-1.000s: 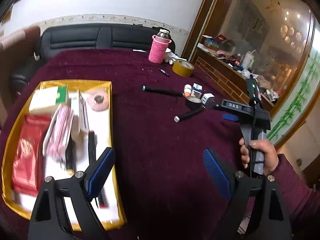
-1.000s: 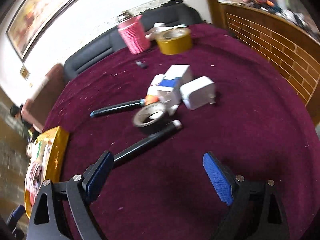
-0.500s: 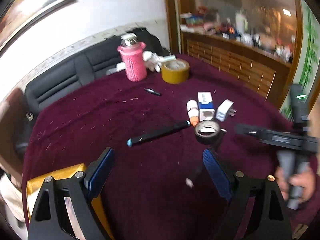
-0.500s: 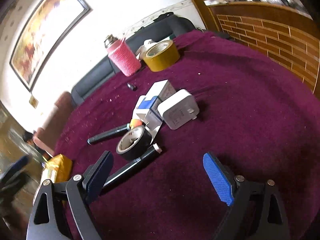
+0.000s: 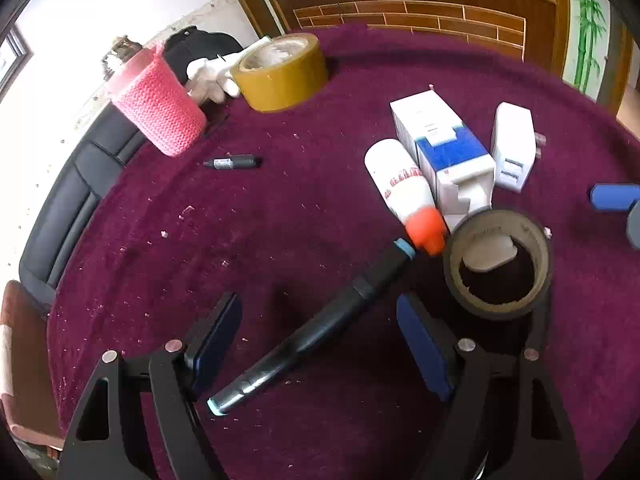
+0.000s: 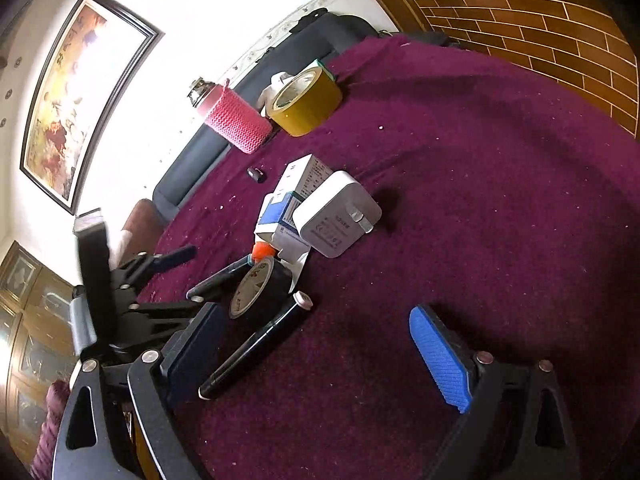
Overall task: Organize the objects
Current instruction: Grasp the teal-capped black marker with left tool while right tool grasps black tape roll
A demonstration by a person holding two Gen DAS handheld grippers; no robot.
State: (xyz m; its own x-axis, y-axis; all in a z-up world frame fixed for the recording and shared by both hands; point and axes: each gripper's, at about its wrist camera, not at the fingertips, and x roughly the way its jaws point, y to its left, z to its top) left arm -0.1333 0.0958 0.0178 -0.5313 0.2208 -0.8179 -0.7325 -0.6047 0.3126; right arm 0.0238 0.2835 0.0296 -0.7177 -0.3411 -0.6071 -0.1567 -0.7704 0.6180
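A black marker with cyan ends (image 5: 320, 332) lies slantwise on the maroon tablecloth (image 5: 320, 208), between the blue pads of my left gripper (image 5: 320, 340). Its jaws are closing and the pads are still clear of the marker. Just right of it stands a black tape roll (image 5: 496, 264), with a white bottle with an orange cap (image 5: 404, 192), a white and blue box (image 5: 444, 148) and a white charger (image 5: 514, 146) behind. My right gripper (image 6: 320, 356) is open and holds nothing. A second black pen (image 6: 256, 348) lies close to its left pad.
At the far edge stand a yellow tape roll (image 5: 280, 72) and a bottle in a pink knitted sleeve (image 5: 156, 108), with a small black marker (image 5: 232, 162) in front. A dark sofa (image 5: 68, 200) and a brick-patterned wooden wall (image 6: 540, 16) border the table.
My left gripper swung away from the yellow tray to the pile and came down over the cyan-ended marker, its jaws narrowing. The right gripper rolled and shifted a little toward the pile.
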